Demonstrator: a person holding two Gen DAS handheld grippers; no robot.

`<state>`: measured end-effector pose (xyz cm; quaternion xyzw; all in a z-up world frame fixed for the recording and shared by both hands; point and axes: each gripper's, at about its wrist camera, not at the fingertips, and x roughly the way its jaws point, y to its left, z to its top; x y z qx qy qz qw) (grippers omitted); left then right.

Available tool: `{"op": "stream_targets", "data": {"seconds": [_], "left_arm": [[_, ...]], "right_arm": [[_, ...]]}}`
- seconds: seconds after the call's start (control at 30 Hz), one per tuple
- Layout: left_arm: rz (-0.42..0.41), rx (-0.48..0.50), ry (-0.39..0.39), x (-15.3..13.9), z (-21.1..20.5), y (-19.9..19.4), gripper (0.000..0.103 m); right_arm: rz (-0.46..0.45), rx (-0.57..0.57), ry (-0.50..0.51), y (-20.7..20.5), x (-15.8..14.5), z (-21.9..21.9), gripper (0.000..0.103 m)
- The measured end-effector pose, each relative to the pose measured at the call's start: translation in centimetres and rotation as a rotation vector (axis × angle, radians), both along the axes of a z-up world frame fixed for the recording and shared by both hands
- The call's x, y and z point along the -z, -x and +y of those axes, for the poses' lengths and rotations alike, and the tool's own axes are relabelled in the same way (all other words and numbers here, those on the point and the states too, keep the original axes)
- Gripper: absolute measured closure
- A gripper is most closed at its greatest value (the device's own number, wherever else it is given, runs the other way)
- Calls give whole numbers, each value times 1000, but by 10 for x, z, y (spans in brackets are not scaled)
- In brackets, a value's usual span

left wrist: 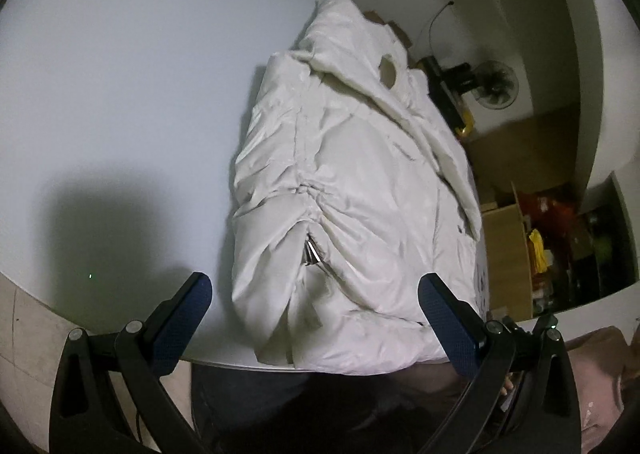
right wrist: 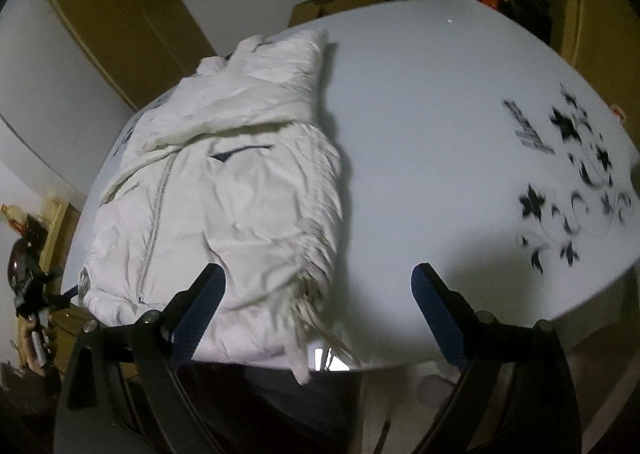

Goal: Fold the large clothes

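Note:
A white padded jacket lies folded lengthwise on the white table, its hem at the near edge and its collar far away. My left gripper is open and empty, held above the jacket's hem with a finger on each side. In the right wrist view the jacket lies on the left part of the table, zipper up, a sleeve folded across the chest. My right gripper is open and empty above the jacket's near right corner.
Black flower prints mark the table's right end. Cardboard boxes and a small fan stand on the floor beyond the table's right side. A brown cabinet stands behind the table. The person's legs are below the near edge.

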<state>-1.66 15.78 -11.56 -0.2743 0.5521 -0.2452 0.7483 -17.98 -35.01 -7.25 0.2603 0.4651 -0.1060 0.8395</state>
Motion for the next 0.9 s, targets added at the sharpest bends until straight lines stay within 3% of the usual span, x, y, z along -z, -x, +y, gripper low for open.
{"op": "stream_targets", "data": {"seconds": [0.1, 0.3, 0.53, 0.67, 0.9], "left_arm": [[10, 5, -46, 5, -7, -7, 0], [32, 38, -28, 17, -14, -13, 0], [35, 43, 81, 27, -19, -10, 0], [36, 54, 100, 27, -22, -8, 0], [64, 34, 185, 32, -18, -11, 0]], "right_arm": [[31, 20, -35, -4, 12, -4, 9], [51, 49, -92, -6, 24, -13, 9], [53, 25, -210, -13, 42, -6, 9], [76, 16, -300, -23, 61, 4, 9], [78, -2, -326, -29, 67, 12, 9]]}}
